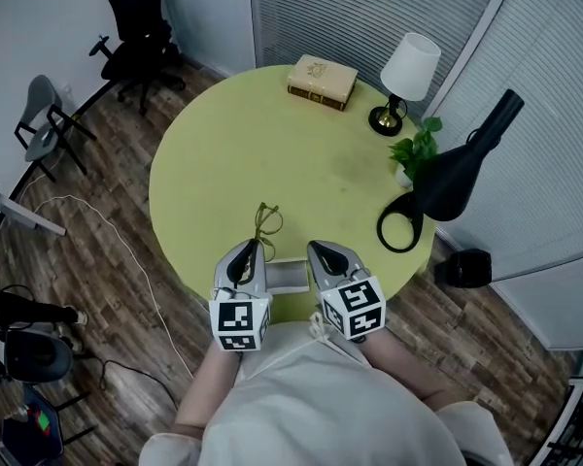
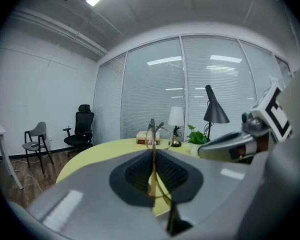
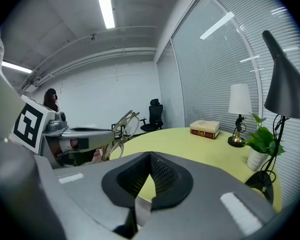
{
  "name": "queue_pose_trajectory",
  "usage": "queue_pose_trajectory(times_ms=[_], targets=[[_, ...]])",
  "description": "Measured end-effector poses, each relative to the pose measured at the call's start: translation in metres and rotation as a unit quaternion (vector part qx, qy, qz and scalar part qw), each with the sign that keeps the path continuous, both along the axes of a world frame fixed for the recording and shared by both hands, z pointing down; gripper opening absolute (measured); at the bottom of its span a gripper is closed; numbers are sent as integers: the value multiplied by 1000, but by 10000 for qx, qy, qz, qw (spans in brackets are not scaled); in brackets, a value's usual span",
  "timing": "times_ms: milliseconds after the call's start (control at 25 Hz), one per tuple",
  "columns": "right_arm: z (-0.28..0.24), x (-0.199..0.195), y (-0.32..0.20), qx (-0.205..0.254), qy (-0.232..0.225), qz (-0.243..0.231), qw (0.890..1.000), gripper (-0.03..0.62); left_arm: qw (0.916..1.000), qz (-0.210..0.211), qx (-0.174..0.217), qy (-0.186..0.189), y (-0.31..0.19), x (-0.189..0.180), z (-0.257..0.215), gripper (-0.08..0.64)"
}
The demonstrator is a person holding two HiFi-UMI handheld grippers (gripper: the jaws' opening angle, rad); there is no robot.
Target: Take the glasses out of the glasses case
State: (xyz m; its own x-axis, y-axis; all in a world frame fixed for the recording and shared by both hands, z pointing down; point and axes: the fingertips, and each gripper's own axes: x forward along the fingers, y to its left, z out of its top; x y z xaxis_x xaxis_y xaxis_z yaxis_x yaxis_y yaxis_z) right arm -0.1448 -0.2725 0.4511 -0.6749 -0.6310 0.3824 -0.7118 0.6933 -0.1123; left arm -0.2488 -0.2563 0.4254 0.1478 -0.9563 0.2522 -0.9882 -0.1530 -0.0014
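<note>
Thin gold-framed glasses (image 1: 267, 221) hang over the near part of the round yellow-green table (image 1: 272, 153). My left gripper (image 1: 256, 251) is shut on one of their temples, which runs as a thin gold line between the jaws in the left gripper view, where the lenses (image 2: 155, 132) stand up past the left gripper (image 2: 153, 156). A grey glasses case (image 1: 288, 276) lies at the table's near edge between both grippers. My right gripper (image 1: 316, 252) is shut on it; a grey piece of the case (image 3: 142, 206) shows low between the jaws of the right gripper (image 3: 150, 159). The glasses (image 3: 122, 126) show at the left there.
At the table's far side lie a book (image 1: 323, 81) and a white-shaded lamp (image 1: 408, 76). A small plant (image 1: 418, 153) and a black desk lamp (image 1: 457, 178) stand at the right edge. Chairs (image 1: 141, 37) and a white cable (image 1: 97, 226) are on the wooden floor at left.
</note>
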Motion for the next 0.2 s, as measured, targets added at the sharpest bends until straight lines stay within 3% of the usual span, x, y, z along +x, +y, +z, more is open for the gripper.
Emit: queue_pose_trajectory(times_ms=[200], targets=[[3,-9,1,39,5,-129,9999,-2,9999,-110,-34,-12,1,-8,4,17]])
